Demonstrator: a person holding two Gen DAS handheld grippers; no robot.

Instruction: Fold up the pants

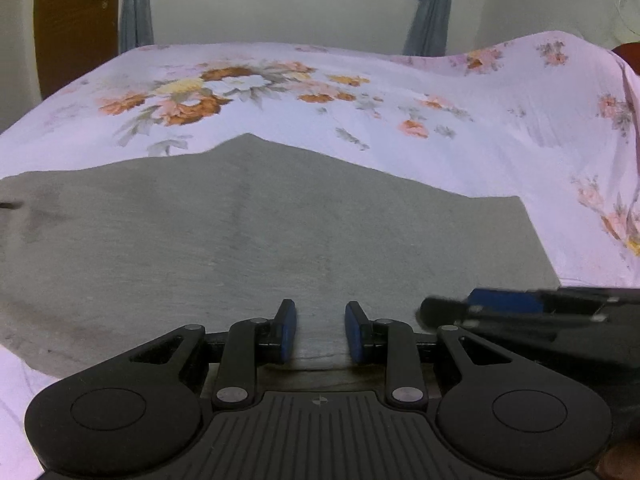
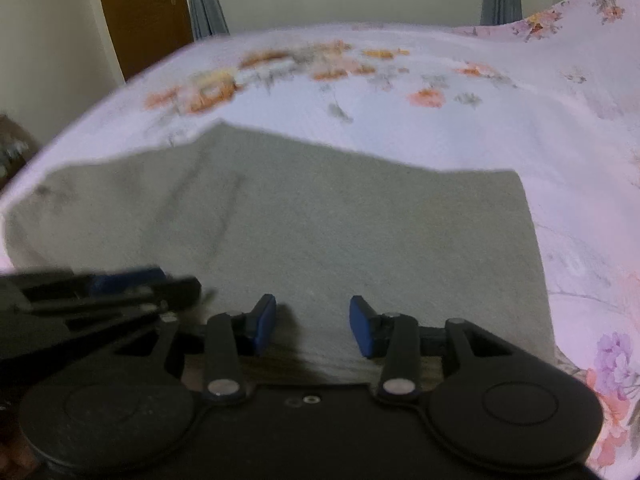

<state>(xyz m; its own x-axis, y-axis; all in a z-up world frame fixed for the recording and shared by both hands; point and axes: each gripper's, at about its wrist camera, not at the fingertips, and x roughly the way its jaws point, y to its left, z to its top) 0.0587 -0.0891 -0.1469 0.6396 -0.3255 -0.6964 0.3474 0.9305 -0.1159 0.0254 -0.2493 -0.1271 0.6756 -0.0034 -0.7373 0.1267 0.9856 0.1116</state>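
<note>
- Left wrist view: flat grey fabric pants (image 1: 280,232) lie spread on a pale lilac bed sheet printed with orange and peach flowers (image 1: 360,92). The far edge of the cloth rises to a blunt peak near the middle; the right edge runs straight down toward the lower right.
- Left gripper (image 1: 321,330): black linkage arms, blue-padded fingertips (image 1: 289,328). Jaws stand apart, with bare grey cloth showing in the gap. Nothing is pinched between the pads. They sit low over the near hem of the pants; actual contact cannot be confirmed.
- Same view, lower right: the other gripper enters side-on, black with a blue pad, just beside the left one and over the near right corner of the cloth. Blurred.
- Right wrist view: whole frame soft with blur. Right gripper (image 2: 313,326) also has its jaws parted, the gap a little wider, with grey cloth visible between the blue pads (image 2: 362,328) and nothing clamped.
- Same view, lower left: the left gripper appears side-on, close alongside.
- Background, both views: cream wall, brown wooden door (image 1: 76,20) at left, grey curtains (image 1: 430,12) flanking a window at top.
- The sheet rises in a hump at far right (image 1: 560,64).
</note>
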